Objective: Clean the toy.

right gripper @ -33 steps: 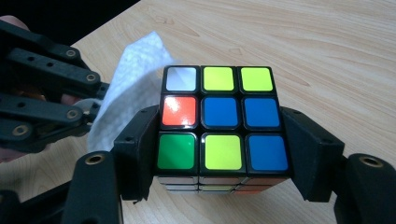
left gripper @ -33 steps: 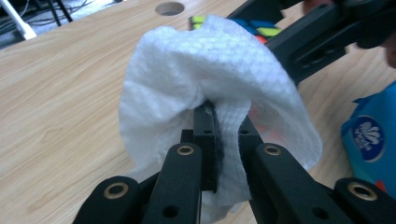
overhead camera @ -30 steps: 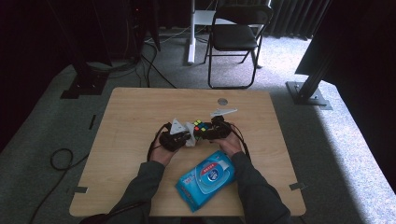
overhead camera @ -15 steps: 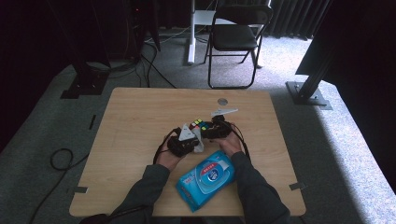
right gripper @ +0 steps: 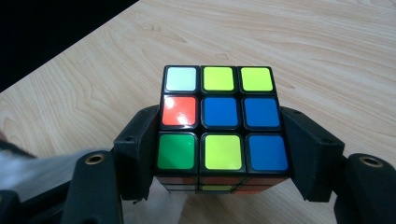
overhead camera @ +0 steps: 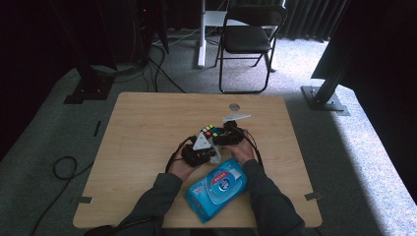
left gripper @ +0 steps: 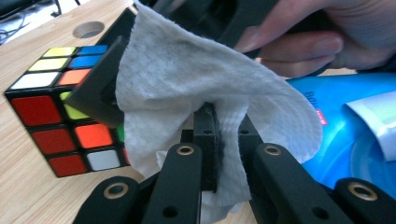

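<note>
A scrambled colour cube (right gripper: 219,119) sits between the jaws of my right gripper (right gripper: 222,140), which press on its two sides and hold it just above the wooden table (overhead camera: 147,128). From above, the cube (overhead camera: 210,131) is at the table's middle, with the right gripper (overhead camera: 219,135) behind it. My left gripper (left gripper: 224,135) is shut on a white wet wipe (left gripper: 187,84). The wipe drapes over one side of the cube (left gripper: 56,116) and over a right jaw. The left gripper (overhead camera: 206,145) lies at the cube's near left.
A blue pack of wipes (overhead camera: 216,187) lies between the forearms at the table's near edge. A round hole (overhead camera: 234,106) is in the tabletop at the back. A folding chair (overhead camera: 248,39) and floor cables stand beyond the table.
My left gripper with the wipe has slid a little to the right, closer against the cube. The right gripper and the cube have stayed put.
</note>
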`<action>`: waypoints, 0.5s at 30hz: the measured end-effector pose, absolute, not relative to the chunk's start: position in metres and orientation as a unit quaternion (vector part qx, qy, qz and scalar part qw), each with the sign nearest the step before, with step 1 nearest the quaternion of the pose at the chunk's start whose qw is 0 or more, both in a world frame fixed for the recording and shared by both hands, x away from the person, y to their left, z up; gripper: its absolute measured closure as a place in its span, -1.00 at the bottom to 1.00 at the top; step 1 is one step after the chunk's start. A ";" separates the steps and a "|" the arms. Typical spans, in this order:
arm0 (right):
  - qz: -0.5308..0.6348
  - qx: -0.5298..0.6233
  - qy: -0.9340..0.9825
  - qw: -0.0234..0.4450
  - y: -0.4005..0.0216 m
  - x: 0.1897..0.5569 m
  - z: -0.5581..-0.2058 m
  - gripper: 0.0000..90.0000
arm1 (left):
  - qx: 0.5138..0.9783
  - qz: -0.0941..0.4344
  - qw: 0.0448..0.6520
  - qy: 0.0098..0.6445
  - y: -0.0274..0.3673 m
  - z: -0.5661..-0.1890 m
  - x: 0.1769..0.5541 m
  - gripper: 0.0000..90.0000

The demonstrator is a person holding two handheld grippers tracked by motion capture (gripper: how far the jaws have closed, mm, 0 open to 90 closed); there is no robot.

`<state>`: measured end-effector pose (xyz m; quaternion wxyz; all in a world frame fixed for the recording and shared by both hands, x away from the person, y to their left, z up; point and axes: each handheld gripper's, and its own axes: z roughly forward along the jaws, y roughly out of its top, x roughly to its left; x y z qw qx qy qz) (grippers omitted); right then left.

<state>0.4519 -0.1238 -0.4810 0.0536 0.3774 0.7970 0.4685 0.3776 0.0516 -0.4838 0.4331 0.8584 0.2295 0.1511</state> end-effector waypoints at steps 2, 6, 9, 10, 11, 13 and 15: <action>0.468 0.379 0.796 0.056 -0.124 0.452 -0.480 -0.24 | 0.858 0.148 0.436 0.226 0.051 -0.484 0.377 0.89; 0.470 0.378 0.796 0.058 -0.124 0.453 -0.479 -0.24 | 0.866 0.142 0.430 0.212 0.048 -0.486 0.375 0.89; 0.469 0.379 0.795 0.064 -0.124 0.454 -0.478 -0.24 | 0.868 0.136 0.431 0.206 0.046 -0.488 0.375 0.89; 0.469 0.380 0.794 0.064 -0.124 0.454 -0.478 -0.24 | 0.868 0.134 0.432 0.206 0.046 -0.488 0.375 0.89; 0.469 0.381 0.794 0.064 -0.124 0.454 -0.478 -0.24 | 0.867 0.131 0.434 0.206 0.046 -0.488 0.375 0.89; 0.469 0.382 0.794 0.064 -0.124 0.454 -0.478 -0.24 | 0.869 0.125 0.434 0.203 0.046 -0.489 0.375 0.89; 0.469 0.383 0.794 0.065 -0.125 0.454 -0.478 -0.24 | 0.871 0.123 0.432 0.199 0.045 -0.489 0.374 0.89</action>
